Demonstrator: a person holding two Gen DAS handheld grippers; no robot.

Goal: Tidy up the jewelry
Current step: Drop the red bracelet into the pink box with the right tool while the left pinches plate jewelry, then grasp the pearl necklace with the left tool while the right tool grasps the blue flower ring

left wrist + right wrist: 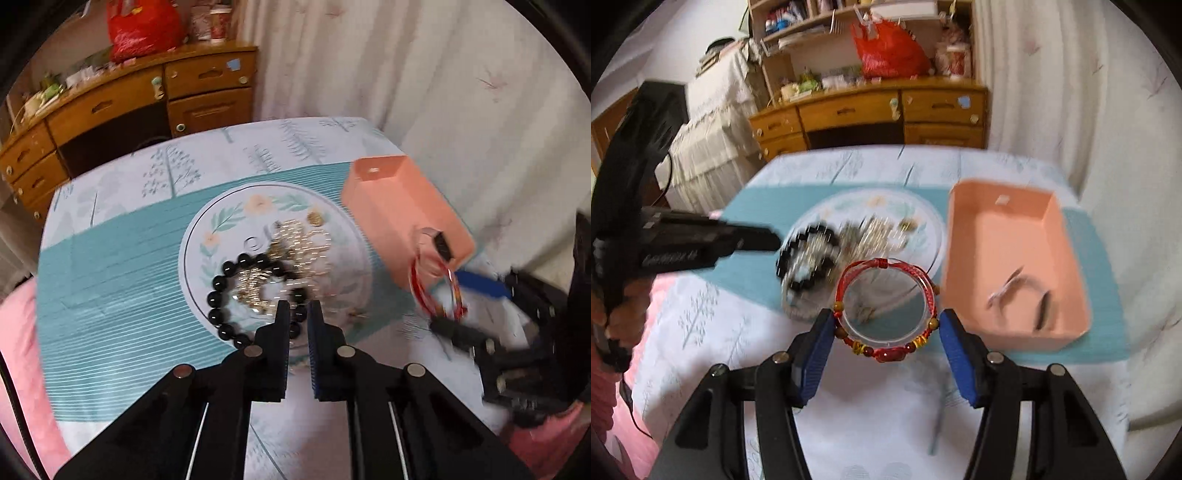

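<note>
My right gripper [886, 328] is shut on a red cord bracelet with beads, wound round a clear bangle [886, 306], held above the cloth beside the pink tray [1067, 236]; the bracelet also shows in the left wrist view [437, 288]. The tray [391, 206] holds a small dark item [1043, 310]. A black bead bracelet [236, 295] and a heap of gold chains [299, 243] lie on the round floral print. My left gripper [299, 306] hovers over the black beads, jaws narrowly apart, holding nothing.
The patterned cloth covers a small table [110, 240]. A wooden desk [871, 110] with drawers stands behind, with a red bag [890, 48] on it. A curtain [443, 74] hangs at the right. Pink bedding [22, 350] lies at the left.
</note>
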